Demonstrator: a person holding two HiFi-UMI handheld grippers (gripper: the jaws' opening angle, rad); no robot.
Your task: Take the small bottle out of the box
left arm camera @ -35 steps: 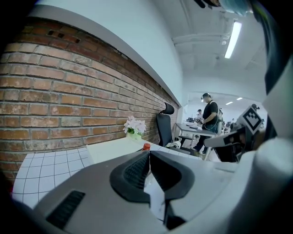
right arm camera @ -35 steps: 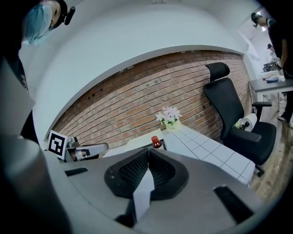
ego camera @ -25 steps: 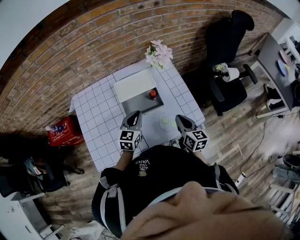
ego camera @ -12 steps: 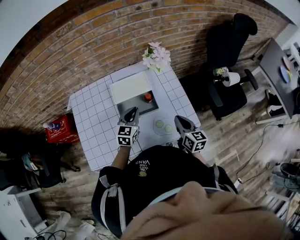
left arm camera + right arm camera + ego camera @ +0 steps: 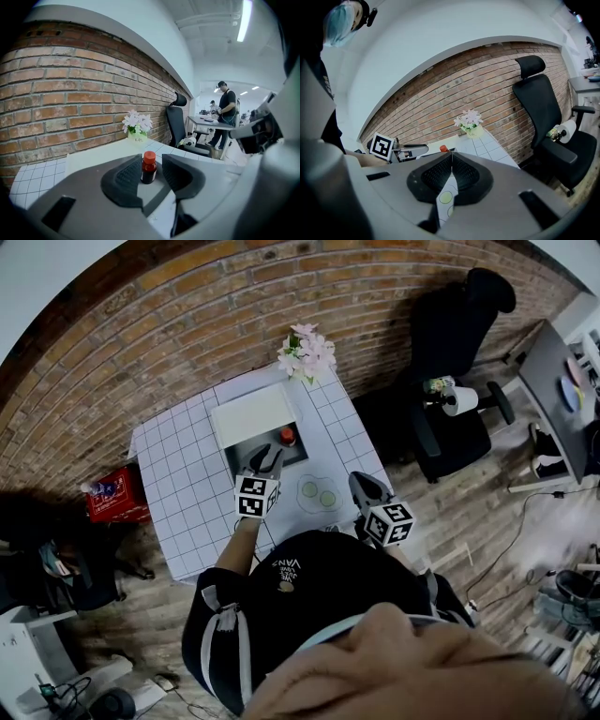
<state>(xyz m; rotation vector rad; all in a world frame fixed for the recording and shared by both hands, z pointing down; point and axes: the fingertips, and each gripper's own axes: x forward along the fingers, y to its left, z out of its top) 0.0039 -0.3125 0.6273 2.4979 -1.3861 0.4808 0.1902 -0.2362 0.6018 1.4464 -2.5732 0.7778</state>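
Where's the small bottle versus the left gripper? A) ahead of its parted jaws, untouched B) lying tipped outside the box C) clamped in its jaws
A: the jaws of the left gripper, which have just been opening, stand apart; the small bottle stands upright beyond their gap, untouched.

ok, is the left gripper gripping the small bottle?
No: the jaws of the left gripper have just been opening and stand apart, with the small bottle ahead in their gap, touching neither pad.

The bottle (image 5: 288, 436) is small and dark with a red cap. It stands upright in the far right corner of the open grey box (image 5: 296, 457), whose white lid (image 5: 251, 413) lies back.
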